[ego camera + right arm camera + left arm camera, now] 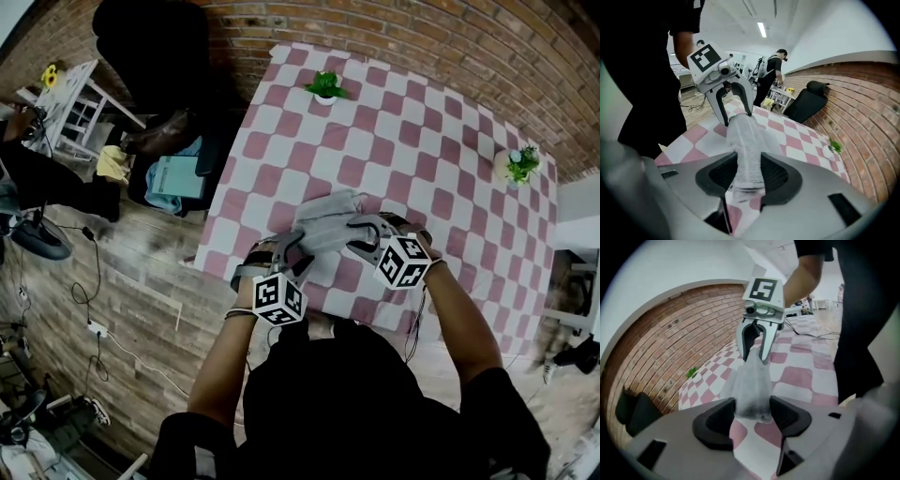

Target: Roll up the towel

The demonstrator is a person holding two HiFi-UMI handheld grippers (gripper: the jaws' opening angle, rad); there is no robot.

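The grey towel (328, 225) is lying on the surface (394, 141), which is wearing a pink and white checked cloth. It is looking like a soft roll, and it is stretching from one pair of jaws across to the other pair.

The left gripper (752, 416) is pointing down at one end of the roll. Its jaws are standing wide apart. The end of the towel is sitting right between them and is brushing both dark pads, but it is looking puffy there, not squashed.

The right gripper (749, 176) is pointing down at the other end. Its jaws are pinching the towel, and the cloth is looking thin and squeezed between the two pads. A short bit of towel is poking out behind those jaws, toward the camera.

Each gripper is facing the other one along the roll, so straight ahead of the left jaws the right gripper's marker cube is showing, and ahead of the right jaws the left one's cube is showing.

Far past both pairs of jaws, a small green plant (325, 86) is standing near the far edge of the surface. Another little plant (521, 164) is standing off beyond the right jaws, by the corner. A brick wall (450, 37) is rising behind them.
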